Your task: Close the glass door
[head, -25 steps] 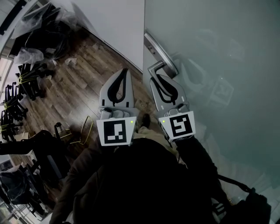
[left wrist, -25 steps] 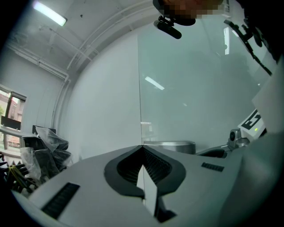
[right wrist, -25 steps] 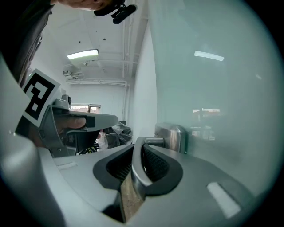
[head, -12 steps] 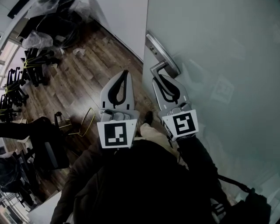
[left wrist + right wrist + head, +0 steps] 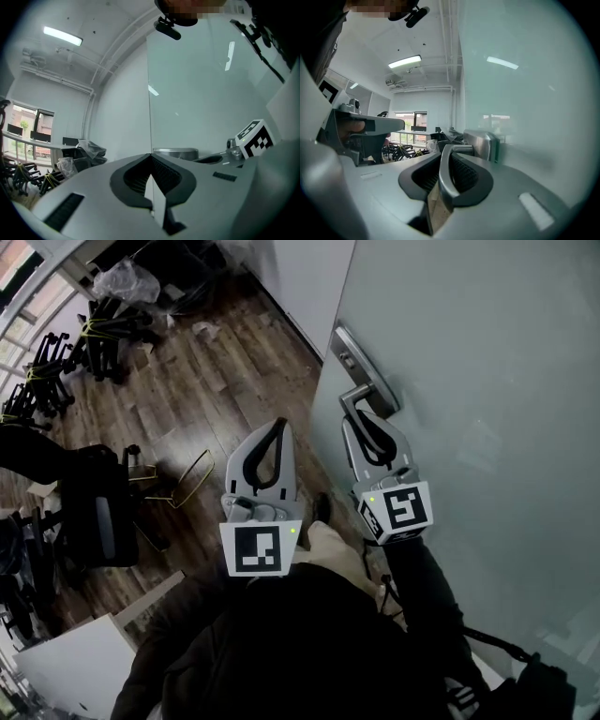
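The frosted glass door [image 5: 487, 381] fills the right of the head view. Its free edge stands clear of the white wall [image 5: 300, 287] beyond, so judge it not yet shut. Wooden floor [image 5: 197, 399] lies to your left. Your right gripper [image 5: 366, 424] is clamped on the metal lever handle [image 5: 359, 393]; in the right gripper view the lever runs between the jaws. Your left gripper [image 5: 278, 429] hangs just beside it, jaws together on nothing. Guide the door with a steady, level travel through the right arm and let your body follow the swing. Avoid twisting the lever, and hold the left gripper away from the door's edge.
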The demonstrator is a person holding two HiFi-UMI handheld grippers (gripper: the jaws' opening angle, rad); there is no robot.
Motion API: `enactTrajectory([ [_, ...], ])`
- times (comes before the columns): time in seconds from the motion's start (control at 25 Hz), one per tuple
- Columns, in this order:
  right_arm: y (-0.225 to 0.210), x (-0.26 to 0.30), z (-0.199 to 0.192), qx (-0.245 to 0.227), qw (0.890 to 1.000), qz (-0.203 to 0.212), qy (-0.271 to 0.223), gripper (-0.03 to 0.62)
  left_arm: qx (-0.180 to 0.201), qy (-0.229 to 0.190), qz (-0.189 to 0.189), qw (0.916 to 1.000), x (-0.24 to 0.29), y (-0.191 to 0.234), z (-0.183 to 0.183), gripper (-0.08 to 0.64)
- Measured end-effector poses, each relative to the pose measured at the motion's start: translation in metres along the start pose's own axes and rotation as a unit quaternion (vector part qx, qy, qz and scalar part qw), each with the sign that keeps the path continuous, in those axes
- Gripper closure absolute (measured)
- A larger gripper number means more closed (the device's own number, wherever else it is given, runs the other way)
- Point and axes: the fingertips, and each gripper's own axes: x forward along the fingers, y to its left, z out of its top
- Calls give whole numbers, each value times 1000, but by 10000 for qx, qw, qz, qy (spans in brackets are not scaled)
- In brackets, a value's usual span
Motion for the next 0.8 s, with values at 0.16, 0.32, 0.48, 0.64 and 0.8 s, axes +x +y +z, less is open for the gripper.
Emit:
enactTrajectory([
  [0.16,36,-9,-3,-43,9996,255,-74,531,72,7,223,9997,-43,1,-1,563],
  [0.32,77,-20,-5,-64,9986,518,-54,531,60,-42,520,9986,-87,3,-1,563],
  [0.48,114,-25,2,-84,9967,792,-176,531,78,52,826,9965,-132,7,-8,563],
  [0.64,153,-33,1,-188,9931,1147,-149,529,-33,202,1189,9927,-185,6,-20,563],
  [0.8,193,-54,1,-201,9893,1433,-166,528,-68,254,1571,9872,-242,8,-19,563],
])
